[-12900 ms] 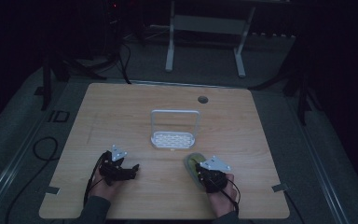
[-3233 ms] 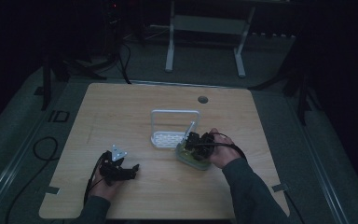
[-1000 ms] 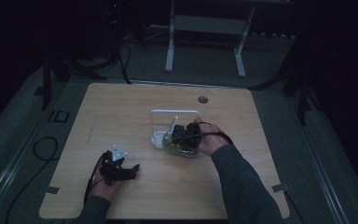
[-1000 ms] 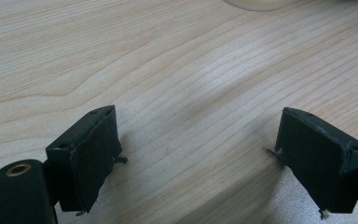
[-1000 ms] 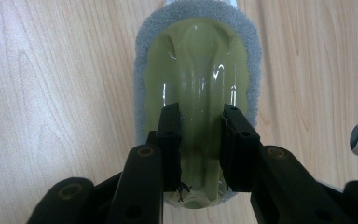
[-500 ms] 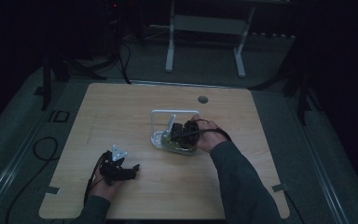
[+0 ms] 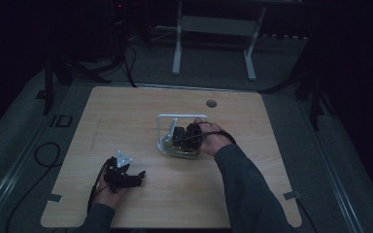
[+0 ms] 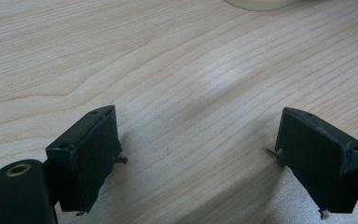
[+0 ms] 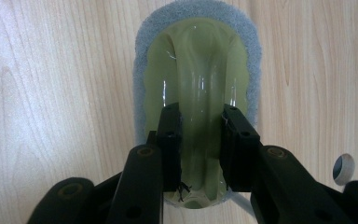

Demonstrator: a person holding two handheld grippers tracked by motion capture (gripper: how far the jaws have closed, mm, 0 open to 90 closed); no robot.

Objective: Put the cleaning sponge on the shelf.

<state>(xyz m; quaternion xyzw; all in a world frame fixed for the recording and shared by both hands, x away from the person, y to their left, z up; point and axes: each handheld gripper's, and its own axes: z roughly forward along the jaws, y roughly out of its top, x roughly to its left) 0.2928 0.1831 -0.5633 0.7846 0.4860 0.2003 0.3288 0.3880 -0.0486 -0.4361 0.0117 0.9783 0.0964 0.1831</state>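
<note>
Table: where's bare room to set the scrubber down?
Bare wood on the table lies left of the white rack, along the far edge beside the round hole, and on the right side. It is crowded mid-table: the right hand-held gripper, shut on the green scrubber, sits by the rack.

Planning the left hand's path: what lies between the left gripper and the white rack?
Only bare wooden table. In the high view nothing sits between the left gripper and the rack; the right gripper holds the green scrubber at the rack.
</note>
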